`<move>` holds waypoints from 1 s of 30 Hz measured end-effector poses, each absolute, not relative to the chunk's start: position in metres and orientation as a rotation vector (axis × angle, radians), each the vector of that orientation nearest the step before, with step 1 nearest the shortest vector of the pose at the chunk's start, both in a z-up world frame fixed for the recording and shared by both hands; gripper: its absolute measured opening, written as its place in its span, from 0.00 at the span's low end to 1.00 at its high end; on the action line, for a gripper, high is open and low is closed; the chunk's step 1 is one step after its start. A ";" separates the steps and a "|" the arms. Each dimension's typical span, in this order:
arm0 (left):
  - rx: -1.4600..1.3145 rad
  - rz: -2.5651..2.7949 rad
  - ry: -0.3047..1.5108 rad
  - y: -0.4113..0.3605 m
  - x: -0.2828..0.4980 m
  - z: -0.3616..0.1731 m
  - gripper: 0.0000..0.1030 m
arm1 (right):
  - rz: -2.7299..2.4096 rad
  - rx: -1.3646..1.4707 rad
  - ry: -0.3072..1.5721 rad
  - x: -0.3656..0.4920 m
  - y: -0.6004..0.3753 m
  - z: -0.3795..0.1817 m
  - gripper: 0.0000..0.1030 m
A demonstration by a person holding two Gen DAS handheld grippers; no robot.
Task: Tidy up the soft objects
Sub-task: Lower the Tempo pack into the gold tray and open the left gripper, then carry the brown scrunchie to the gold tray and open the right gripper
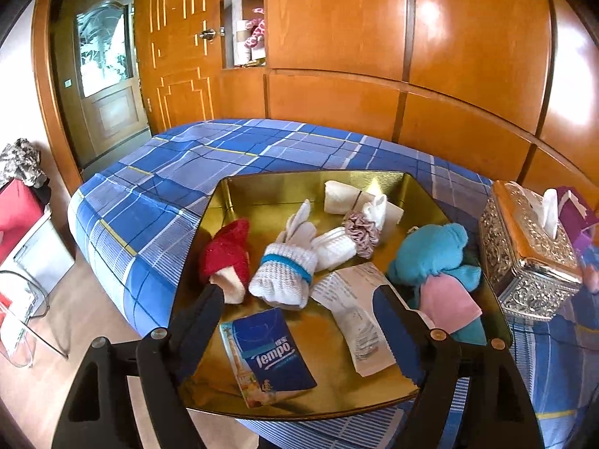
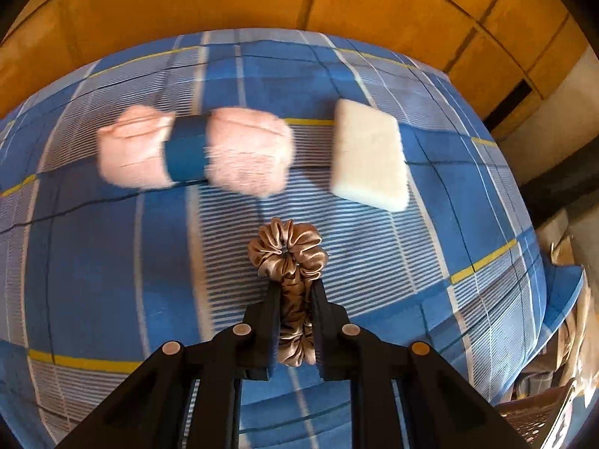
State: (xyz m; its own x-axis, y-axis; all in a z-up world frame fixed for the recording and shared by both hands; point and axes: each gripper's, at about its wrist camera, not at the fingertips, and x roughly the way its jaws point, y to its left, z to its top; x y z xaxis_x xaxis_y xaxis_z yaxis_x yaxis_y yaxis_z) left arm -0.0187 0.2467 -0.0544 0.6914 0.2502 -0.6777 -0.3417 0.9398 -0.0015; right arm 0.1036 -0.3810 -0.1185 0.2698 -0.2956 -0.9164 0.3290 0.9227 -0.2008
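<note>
In the left wrist view a gold tray [image 1: 239,194] lies on the blue plaid bed. It holds a red sock roll [image 1: 226,252], a white knitted roll with a blue band [image 1: 284,271], white rolls with a mauve scrunchie [image 1: 361,230], a teal and pink bundle [image 1: 434,258], a Tempo tissue pack [image 1: 269,351] and a white packet [image 1: 355,321]. My left gripper [image 1: 299,292] is open and empty above the tray's near side. In the right wrist view my right gripper [image 2: 294,286] is shut on a brown satin scrunchie [image 2: 288,250] above the bed. A pink roll with a blue band [image 2: 194,149] and a white sponge pad [image 2: 368,153] lie beyond it.
A silver embossed tissue box [image 1: 524,250] stands right of the tray, with a purple item [image 1: 576,217] behind it. Wooden wardrobe panels [image 1: 374,37] back the bed. A glass side table [image 1: 22,314] and red box [image 1: 18,205] stand on the floor at left.
</note>
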 end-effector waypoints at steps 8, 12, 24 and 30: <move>-0.104 0.312 0.727 0.240 -0.019 -0.050 0.80 | -0.253 0.118 1.158 0.122 -0.340 -0.088 0.13; -0.110 0.296 0.742 0.238 -0.018 -0.051 0.80 | -0.189 0.122 1.136 0.155 -0.318 -0.057 0.13; -0.101 0.265 0.742 0.233 -0.022 -0.047 0.80 | -0.001 -0.042 1.053 0.282 -0.163 0.040 0.13; -0.104 0.281 0.741 0.238 -0.026 -0.045 0.80 | 0.232 -0.122 0.972 0.290 -0.049 0.067 0.13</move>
State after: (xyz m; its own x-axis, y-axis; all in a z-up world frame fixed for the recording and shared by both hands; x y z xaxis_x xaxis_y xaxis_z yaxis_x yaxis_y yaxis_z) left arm -0.0264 0.2376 -0.0446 0.7025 0.2159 -0.6782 -0.2886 0.9574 0.0058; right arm 0.2898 -0.0492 0.0666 0.5415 0.1398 -0.8290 -0.2491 0.9685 0.0006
